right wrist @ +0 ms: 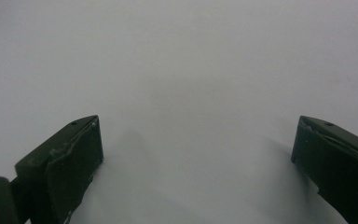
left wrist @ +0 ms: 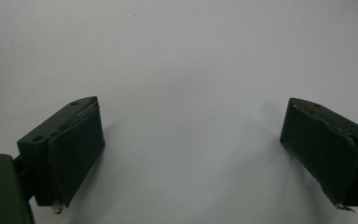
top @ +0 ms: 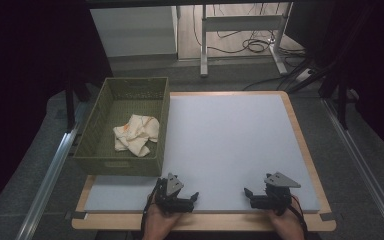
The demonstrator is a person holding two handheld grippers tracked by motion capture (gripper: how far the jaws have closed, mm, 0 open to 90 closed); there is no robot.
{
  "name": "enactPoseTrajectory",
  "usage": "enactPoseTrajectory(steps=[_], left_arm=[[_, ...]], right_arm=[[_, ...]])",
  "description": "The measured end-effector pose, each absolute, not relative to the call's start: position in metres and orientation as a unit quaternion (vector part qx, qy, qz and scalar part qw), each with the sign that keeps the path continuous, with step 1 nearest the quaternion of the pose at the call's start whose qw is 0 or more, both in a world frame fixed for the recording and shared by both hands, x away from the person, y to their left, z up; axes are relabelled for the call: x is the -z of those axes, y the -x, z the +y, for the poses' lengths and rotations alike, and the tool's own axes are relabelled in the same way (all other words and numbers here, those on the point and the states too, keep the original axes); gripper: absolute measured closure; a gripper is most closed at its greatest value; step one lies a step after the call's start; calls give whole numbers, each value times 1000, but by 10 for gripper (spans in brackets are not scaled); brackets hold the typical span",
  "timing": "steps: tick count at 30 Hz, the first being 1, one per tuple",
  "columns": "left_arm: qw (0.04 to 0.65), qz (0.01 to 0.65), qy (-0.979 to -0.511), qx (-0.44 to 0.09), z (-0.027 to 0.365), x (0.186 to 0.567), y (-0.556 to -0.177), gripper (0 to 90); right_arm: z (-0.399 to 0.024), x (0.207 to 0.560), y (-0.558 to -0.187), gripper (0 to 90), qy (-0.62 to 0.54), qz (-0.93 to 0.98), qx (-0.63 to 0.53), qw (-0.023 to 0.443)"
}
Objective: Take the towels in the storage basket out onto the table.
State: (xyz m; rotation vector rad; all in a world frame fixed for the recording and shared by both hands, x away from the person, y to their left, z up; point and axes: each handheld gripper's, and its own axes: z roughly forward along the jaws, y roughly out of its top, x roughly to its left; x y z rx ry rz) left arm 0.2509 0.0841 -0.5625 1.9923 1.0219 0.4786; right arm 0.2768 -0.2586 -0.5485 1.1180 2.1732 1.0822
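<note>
Left claw (top: pixel 196 196) and right claw (top: pixel 246 193) rest low (jaws spread wide).

The basket (top: pixel 124 125) stands on the table's (top: pixel 300 135) far left corner. A crumpled cloth (top: pixel 136 134) lies inside the basket. The left gripper (top: pixel 179 196) sits just before the basket, the right gripper (top: pixel 260 196) well to the basket's right.

Floor: grey carpet (top: pixel 40 165), wooden boards farther back.
Furniture: white desk frame (top: pixel 240 22); white cabinet (top: pixel 132 30).
Cables: black, tangled (top: pixel 252 45) beneath the desk.
Light: dim; sides dark.
</note>
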Motion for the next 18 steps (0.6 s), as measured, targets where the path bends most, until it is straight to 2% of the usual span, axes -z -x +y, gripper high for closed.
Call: enactPoseTrajectory(steps=[18], left_arm=[[413, 407, -792, -191, 84, 562, -250, 66]], right_arm=[[-260, 549, -277, 20, -403, 793, -396, 230]])
